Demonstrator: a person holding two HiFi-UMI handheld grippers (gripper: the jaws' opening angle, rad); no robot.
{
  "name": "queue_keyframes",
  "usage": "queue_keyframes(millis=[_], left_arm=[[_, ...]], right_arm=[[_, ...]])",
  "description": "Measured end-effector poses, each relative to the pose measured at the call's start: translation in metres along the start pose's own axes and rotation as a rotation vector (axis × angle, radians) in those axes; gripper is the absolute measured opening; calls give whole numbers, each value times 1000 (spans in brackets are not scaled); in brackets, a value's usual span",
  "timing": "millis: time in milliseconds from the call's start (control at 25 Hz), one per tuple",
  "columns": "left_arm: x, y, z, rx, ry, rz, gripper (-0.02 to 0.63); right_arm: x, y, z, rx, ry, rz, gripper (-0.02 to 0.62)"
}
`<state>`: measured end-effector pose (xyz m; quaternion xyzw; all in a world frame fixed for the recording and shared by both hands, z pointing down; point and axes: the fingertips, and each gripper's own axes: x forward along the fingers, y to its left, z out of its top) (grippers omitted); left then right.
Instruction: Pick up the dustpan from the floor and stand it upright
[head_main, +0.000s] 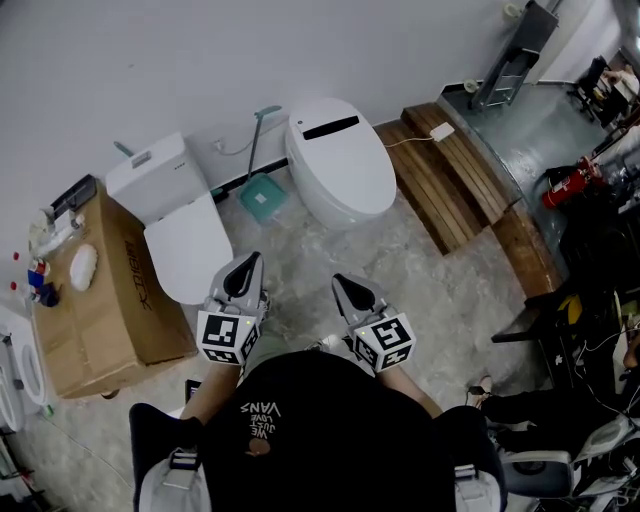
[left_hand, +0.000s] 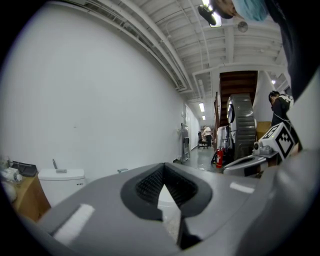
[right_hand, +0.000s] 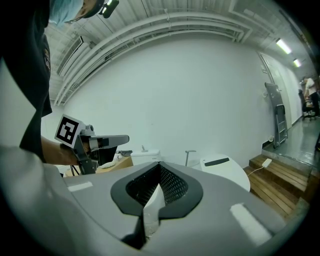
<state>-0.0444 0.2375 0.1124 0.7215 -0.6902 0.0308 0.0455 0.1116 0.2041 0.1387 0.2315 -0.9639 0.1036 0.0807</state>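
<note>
The teal dustpan (head_main: 262, 198) stands upright on the floor between two toilets, its long handle (head_main: 258, 140) leaning up against the white wall. Both grippers are held close to the person's body, well short of it. My left gripper (head_main: 247, 264) is shut and empty, pointing roughly level toward the toilets. My right gripper (head_main: 346, 284) is likewise shut with nothing in it. In the right gripper view the jaws (right_hand: 159, 169) are closed, and the dustpan handle's top (right_hand: 190, 151) shows beyond them. In the left gripper view the jaws (left_hand: 164, 171) are closed too.
A white toilet with a tank (head_main: 180, 235) stands left of the dustpan and a tankless white toilet (head_main: 340, 165) right of it. A cardboard box (head_main: 105, 290) with small items sits at the left. Wooden steps (head_main: 460, 180) and a red fire extinguisher (head_main: 568, 185) lie at the right.
</note>
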Motion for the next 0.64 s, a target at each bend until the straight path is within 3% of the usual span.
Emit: queue_keyframes(millis=[640], left_arm=[[-1, -8, -11, -11, 21, -14, 51]], right_arm=[[-2, 5, -1, 29, -19, -9, 2]])
